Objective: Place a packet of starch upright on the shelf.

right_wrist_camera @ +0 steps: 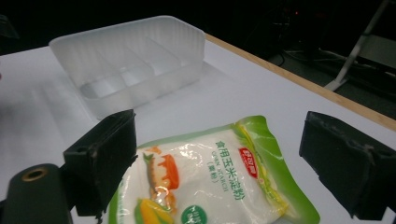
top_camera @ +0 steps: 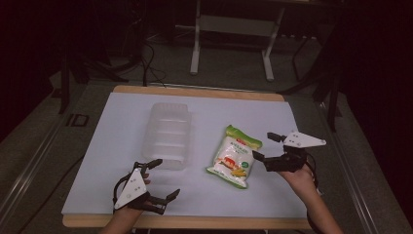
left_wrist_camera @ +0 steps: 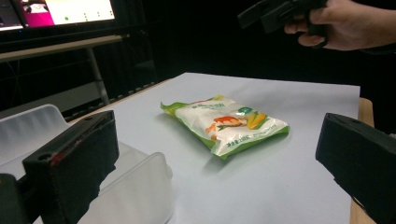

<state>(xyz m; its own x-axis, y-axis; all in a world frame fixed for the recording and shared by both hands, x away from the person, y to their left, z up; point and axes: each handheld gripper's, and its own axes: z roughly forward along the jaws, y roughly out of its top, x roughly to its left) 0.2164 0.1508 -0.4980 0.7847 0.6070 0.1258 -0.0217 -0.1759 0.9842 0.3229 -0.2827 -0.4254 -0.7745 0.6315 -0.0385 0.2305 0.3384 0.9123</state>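
- High view: I see my left gripper (top_camera: pixel 163 178) at the near left of the white table (top_camera: pixel 272 195), jaws spread wide with nothing between them, pointing right and a bit far.
- Left hand (top_camera: pixel 127 207) comes in from the near edge, grey plate on top of the gripper.
- Clear plastic tray (top_camera: pixel 168 134) sits left of centre, just beyond the left gripper, long side running near to far, dividers inside, nothing in it that I can see.
- Left gripper view: tray corner (left_wrist_camera: pixel 140 186) is right by the left jaw, whether touching I can't tell; the pouch lies ahead, between the jaws' lines.
- Green and white pouch (top_camera: pixel 234 157) with corn picture lies flat right of centre, near the tray but apart from it.
- My right gripper (top_camera: pixel 264 146) is just right of the pouch, jaws wide apart, aimed left at it, gripping nothing.
- Right gripper view: pouch (right_wrist_camera: pixel 210 182) lies below, between the open jaws, tray (right_wrist_camera: pixel 130 65) farther off behind it.
- Right hand (top_camera: pixel 299 175) holds that gripper at the near right.
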